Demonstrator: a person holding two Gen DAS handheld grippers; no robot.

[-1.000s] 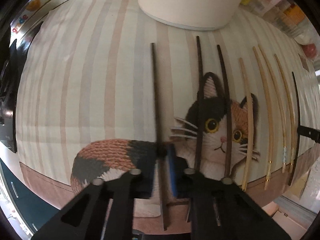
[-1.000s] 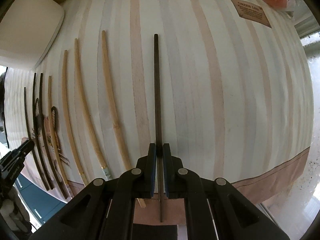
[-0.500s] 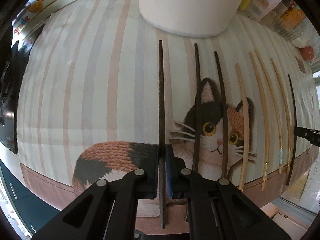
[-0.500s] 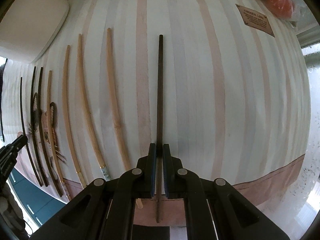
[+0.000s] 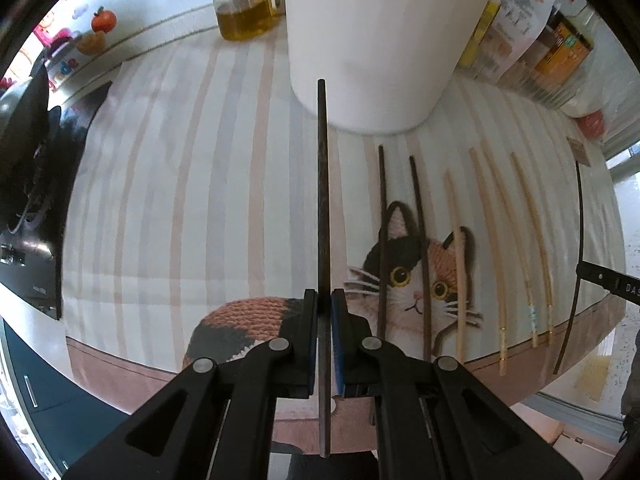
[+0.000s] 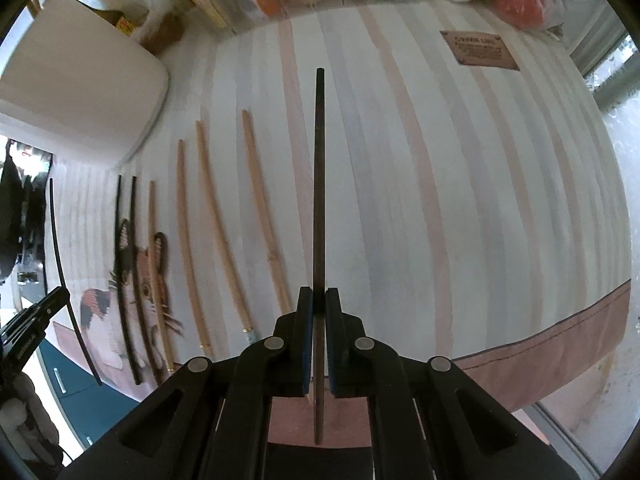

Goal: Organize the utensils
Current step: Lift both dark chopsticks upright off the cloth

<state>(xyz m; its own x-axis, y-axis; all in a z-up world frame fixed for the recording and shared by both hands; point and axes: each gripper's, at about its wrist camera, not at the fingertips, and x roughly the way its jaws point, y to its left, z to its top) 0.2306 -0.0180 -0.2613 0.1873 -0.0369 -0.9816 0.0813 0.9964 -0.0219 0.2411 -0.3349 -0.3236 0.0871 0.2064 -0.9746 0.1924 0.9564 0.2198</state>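
- While each gripper is pinching a dark chopstick, both sticks are being held clear above the striped cat-print cloth point(image 5: 168, 200), as judged from how they stand out against it.
- The left gripper point(image 5: 325, 312) is being kept pressed together on the left dark chopstick point(image 5: 322, 200), gripped near its lower end, with a short tail showing below the pads.
- That stick is being aimed toward the white container point(image 5: 384, 40), its tip overlapping the container's base in the left wrist view.
- Just to the right, two dark chopsticks point(image 5: 418, 248) and four pale wooden chopsticks point(image 5: 496, 240) are lying in a row on the cloth.
- The right gripper point(image 6: 319, 304) is likewise being clamped on the right dark chopstick point(image 6: 319, 200), again near the lower end.
- Each stick is being judged light, stiff and thin, and probably smooth; a grip nearer the middle would likely curb swinging or slipping.
- Both grippers are being pointed steeply downward, with the sticks running straight along the fingers.
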